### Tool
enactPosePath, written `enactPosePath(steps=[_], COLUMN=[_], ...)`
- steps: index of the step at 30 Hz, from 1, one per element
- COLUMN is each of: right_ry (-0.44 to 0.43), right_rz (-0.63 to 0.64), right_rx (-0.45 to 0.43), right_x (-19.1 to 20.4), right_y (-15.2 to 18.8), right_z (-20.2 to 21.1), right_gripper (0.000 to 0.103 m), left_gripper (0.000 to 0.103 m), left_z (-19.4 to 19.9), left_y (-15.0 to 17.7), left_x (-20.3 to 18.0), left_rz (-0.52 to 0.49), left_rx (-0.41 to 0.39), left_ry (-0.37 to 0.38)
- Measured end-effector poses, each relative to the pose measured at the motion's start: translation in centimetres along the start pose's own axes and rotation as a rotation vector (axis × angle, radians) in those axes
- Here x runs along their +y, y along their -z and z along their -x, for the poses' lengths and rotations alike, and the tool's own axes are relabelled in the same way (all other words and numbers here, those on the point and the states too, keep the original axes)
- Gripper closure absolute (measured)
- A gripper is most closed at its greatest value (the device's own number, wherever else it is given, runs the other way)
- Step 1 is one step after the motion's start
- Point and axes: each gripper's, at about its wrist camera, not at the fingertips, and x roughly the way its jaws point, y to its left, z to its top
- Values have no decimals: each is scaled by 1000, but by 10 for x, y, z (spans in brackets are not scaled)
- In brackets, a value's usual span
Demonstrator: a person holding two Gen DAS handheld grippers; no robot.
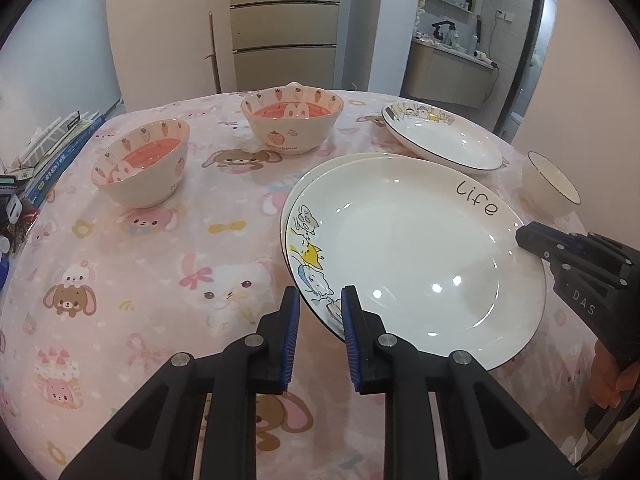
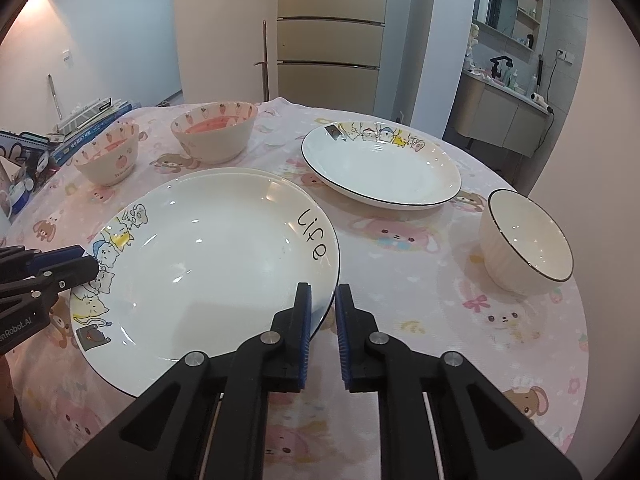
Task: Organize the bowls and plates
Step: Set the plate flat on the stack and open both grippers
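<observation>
Our round table (image 2: 420, 280), dressed in a pink cartoon cloth

On it we see two strawberry bowls (image 1: 141, 162) (image 1: 292, 119), a plain white bowl (image 2: 524, 240), a cat plate (image 2: 380, 168), stacked plates (image 2: 208, 264) and books (image 1: 52, 148) at the left edge.

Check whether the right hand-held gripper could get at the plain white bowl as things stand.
Probably not right away: the right hand-held gripper is shut on the rim of the "life" plate. Once released, the cloth toward the white bowl looks clear.

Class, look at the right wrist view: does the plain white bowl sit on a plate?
No, the plain white bowl stands alone on the tablecloth.
</observation>
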Motion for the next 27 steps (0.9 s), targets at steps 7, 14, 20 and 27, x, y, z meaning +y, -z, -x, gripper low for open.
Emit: enactPosePath(steps=[7, 14, 20, 27], right_ry=[-30, -26, -28, -38], right_rz=[-1, -3, -10, -14], right_rx=[28, 25, 10, -17], right_x=[2, 4, 3, 1], right_y=[-1, 0, -2, -7], right_z=[-11, -11, -4, 11], right_gripper=[91, 91, 91, 91], left_gripper=[85, 85, 85, 79], left_z=[-4, -2, 5, 31], left_y=[-4, -3, -4, -6], left_x=[3, 2, 5, 4], left_rz=[1, -14, -3, -23], left_rx=[-4, -29, -61, -157], left_ry=[-8, -24, 3, -25])
